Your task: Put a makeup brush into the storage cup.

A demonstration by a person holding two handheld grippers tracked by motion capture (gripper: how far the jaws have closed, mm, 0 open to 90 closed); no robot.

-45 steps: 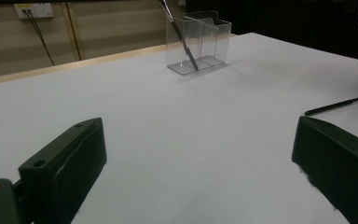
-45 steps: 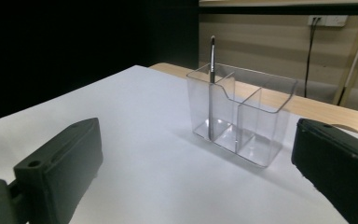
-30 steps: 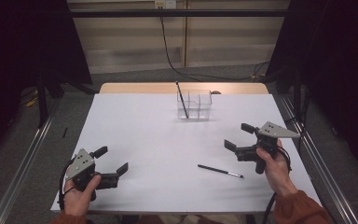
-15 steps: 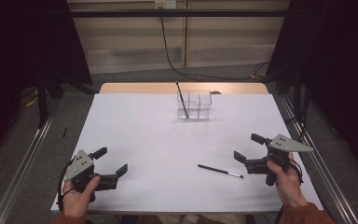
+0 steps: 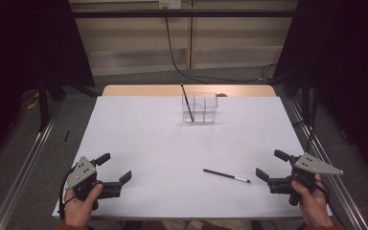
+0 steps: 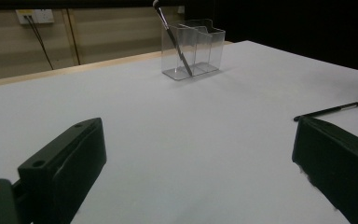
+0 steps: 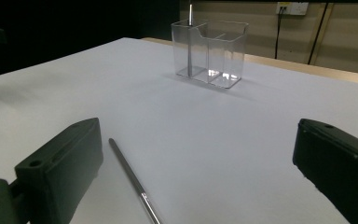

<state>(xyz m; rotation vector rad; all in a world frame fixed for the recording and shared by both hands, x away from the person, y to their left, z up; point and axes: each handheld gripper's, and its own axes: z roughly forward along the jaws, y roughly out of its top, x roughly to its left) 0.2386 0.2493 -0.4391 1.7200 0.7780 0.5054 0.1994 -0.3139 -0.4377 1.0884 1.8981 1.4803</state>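
Pulling back toward my near right corner, the right tool (image 5: 267, 166) is now sitting low, jaws spread, just right of the loose brush (image 5: 226, 176) lying flat on the table (image 5: 139, 139). My left tool (image 5: 114, 168) is resting spread too. Farther off, 1 brush is leaning in the clear holder (image 5: 200, 108).

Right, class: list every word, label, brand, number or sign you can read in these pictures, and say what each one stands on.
None: no readable text anywhere.
Clear organizer: no label or print.
Loose black brush on the white table cover: no marking legible.
Brush standing in the organizer: no marking legible.
Right hand-held gripper, grey plate: holes, no lettering.
Wall socket: too small to show any marking.
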